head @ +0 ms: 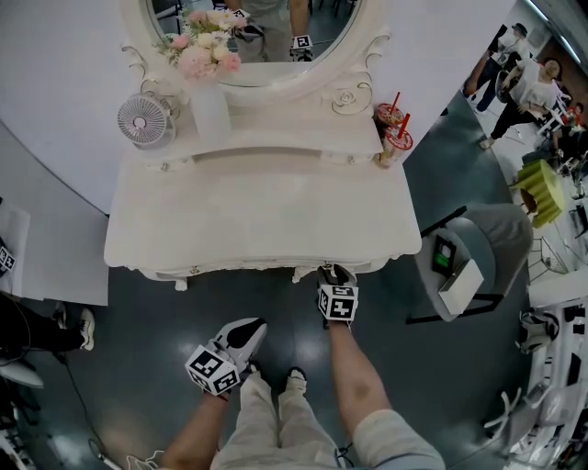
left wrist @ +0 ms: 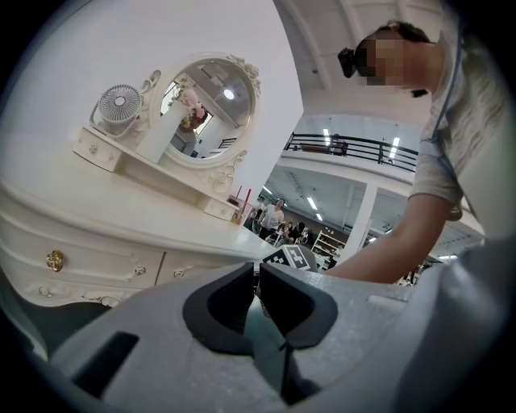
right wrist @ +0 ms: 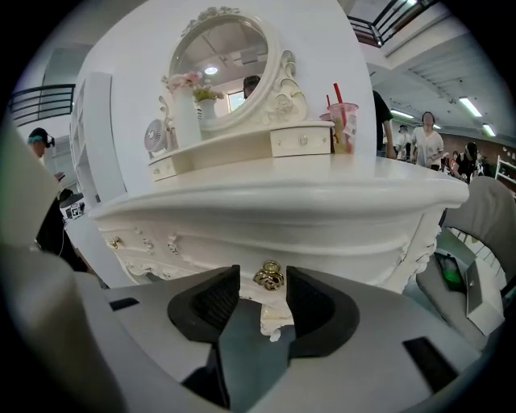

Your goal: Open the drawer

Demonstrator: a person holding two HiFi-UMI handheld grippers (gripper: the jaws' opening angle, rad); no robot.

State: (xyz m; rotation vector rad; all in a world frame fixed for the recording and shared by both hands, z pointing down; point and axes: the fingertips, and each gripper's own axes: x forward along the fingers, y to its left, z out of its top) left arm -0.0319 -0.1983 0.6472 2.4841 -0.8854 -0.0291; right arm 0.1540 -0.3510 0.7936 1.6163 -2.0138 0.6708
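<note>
Hovering at the front of a white dressing table point(head: 257, 220), a person's right gripper point(right wrist: 264, 286) has its jaws spread either side of the gold knob point(right wrist: 268, 276) on the shut drawer point(right wrist: 242, 246). The drawer sits just under the table's top, right of its middle, and neither pad touches the knob. The left gripper point(head: 250, 332) hangs back from the table's front, jaws drawn almost together on nothing. A fan point(head: 145, 120), pink flowers point(head: 204, 46) and two red-strawed cups point(head: 393, 130) line the table's rear shelf beneath its oval mirror point(head: 253, 27).
</note>
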